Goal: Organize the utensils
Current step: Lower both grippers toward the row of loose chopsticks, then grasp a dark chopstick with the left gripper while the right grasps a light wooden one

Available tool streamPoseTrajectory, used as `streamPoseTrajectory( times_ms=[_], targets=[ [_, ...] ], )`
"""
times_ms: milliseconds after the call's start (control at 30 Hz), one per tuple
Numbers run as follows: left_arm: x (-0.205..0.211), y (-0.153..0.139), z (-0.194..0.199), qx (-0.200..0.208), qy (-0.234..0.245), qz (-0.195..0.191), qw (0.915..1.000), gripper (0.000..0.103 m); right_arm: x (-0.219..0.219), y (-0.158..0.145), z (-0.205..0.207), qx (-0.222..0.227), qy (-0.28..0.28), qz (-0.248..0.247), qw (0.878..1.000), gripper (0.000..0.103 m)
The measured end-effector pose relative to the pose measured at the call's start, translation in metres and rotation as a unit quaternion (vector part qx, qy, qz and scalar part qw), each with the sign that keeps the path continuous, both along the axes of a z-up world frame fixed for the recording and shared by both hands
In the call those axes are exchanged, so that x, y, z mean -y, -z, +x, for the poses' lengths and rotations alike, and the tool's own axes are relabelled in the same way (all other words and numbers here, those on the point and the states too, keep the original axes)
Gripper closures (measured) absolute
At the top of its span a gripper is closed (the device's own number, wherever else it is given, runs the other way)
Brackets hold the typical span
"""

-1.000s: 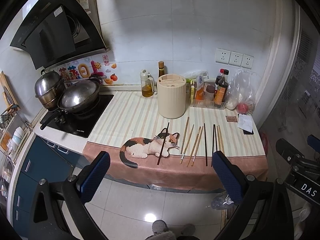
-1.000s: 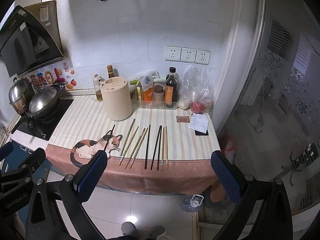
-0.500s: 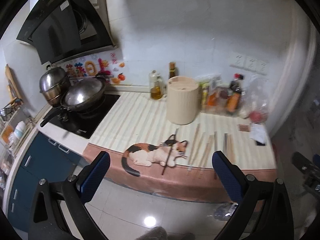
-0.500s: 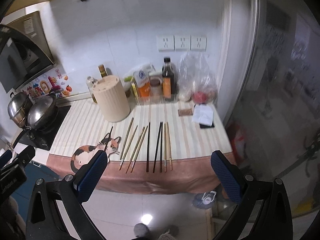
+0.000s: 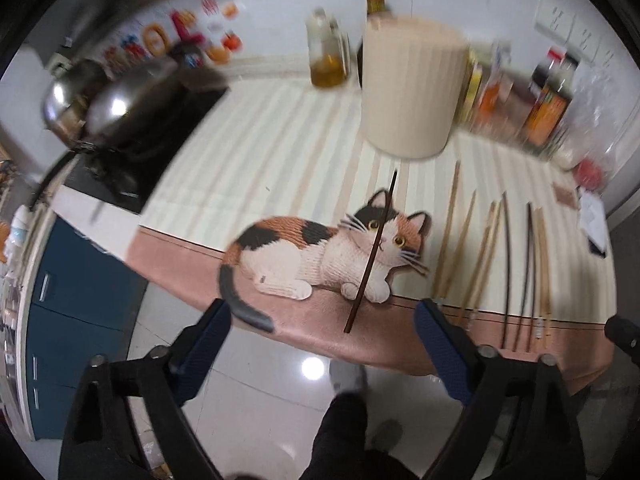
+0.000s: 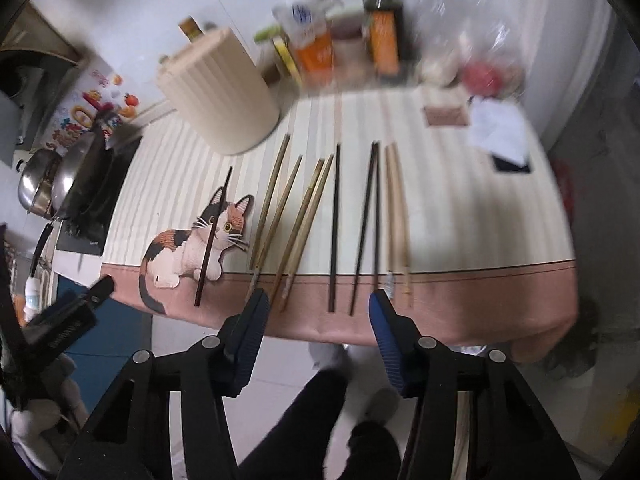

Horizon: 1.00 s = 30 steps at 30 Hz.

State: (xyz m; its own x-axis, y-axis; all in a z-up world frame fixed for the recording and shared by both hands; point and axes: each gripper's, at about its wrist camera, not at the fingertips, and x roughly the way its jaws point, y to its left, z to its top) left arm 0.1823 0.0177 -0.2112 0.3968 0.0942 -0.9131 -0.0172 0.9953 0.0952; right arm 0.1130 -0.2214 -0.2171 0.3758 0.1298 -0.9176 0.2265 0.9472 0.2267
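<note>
Left wrist view
My left gripper [image 5: 322, 316]: jaws wide but closing, nothing between them; I hold it above the mat's front edge.
Dark chopstick [image 5: 372, 252]: lies alone across the cat picture [image 5: 320, 256], its near end just ahead of my jaws.
Other chopsticks [image 5: 488, 248]: a loose row on the striped mat [image 5: 256, 160], to the right of the cat, well apart from this gripper.
Cream holder [image 5: 412, 88]: upright behind the chopsticks, with an oil bottle [image 5: 326, 54] beside it.
Pots [image 5: 116, 100]: on the stove at far left, blurred.

Right wrist view
My right gripper [image 6: 318, 300]: jaws about half apart and closing, gripping nothing; the near tips of the middle chopsticks show in the gap.
Chopsticks [image 6: 336, 224]: pale ones left and right, dark ones in the middle, all flat on the mat, ends towards me.
Holder [image 6: 218, 92]: behind the row on the left, with blurred bottles [image 6: 382, 20] further right.
Left gripper [image 6: 76, 312]: visible at the left edge, by the mat's corner.
Person: dark trouser legs [image 6: 320, 420] below the jaws.
</note>
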Motion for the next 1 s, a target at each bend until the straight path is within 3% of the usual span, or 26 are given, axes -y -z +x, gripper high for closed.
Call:
streamPoseTrajectory(
  times_ms=[67,133,167,300,433,600,667,733,767,1000],
  targets=[
    [0.004,0.026,0.021,-0.025,0.014,-0.005,0.9996,0.016,-0.003,0.018,0.024,-0.011,0.001,0.006,1.0,0.052],
    [0.012,0.054,0.046,-0.053,0.035,-0.009,0.9979,0.029,-0.008,0.032,0.049,-0.024,0.005,0.013,1.0,0.056],
    [0.014,0.065,0.055,-0.065,0.043,-0.01,0.9969,0.031,-0.01,0.039,0.061,-0.032,0.006,0.022,0.999,0.06],
    [0.027,0.107,0.095,-0.104,0.071,-0.01,0.9919,0.054,-0.017,0.068,0.108,-0.063,0.016,0.025,0.998,0.079],
    [0.035,0.132,0.117,-0.125,0.091,-0.003,0.9881,0.06,-0.018,0.095,0.144,-0.094,0.033,0.031,0.995,0.081],
    [0.044,0.136,0.126,-0.126,0.108,0.0,0.9862,0.063,-0.022,0.113,0.174,-0.117,0.032,0.033,0.992,0.081],
    [0.047,0.133,0.127,-0.121,0.113,-0.004,0.9863,0.07,-0.025,0.121,0.185,-0.126,0.028,0.038,0.991,0.081],
    [0.046,0.131,0.125,-0.122,0.112,-0.02,0.986,0.092,-0.029,0.13,0.201,-0.136,0.022,0.045,0.989,0.081],
    [0.046,0.132,0.125,-0.123,0.108,-0.022,0.9863,0.095,-0.031,0.133,0.207,-0.139,0.017,0.047,0.989,0.081],
    [0.007,0.118,0.122,-0.129,0.024,-0.005,0.9913,0.099,-0.056,0.156,0.251,-0.152,-0.03,0.051,0.987,0.081]
  ],
)
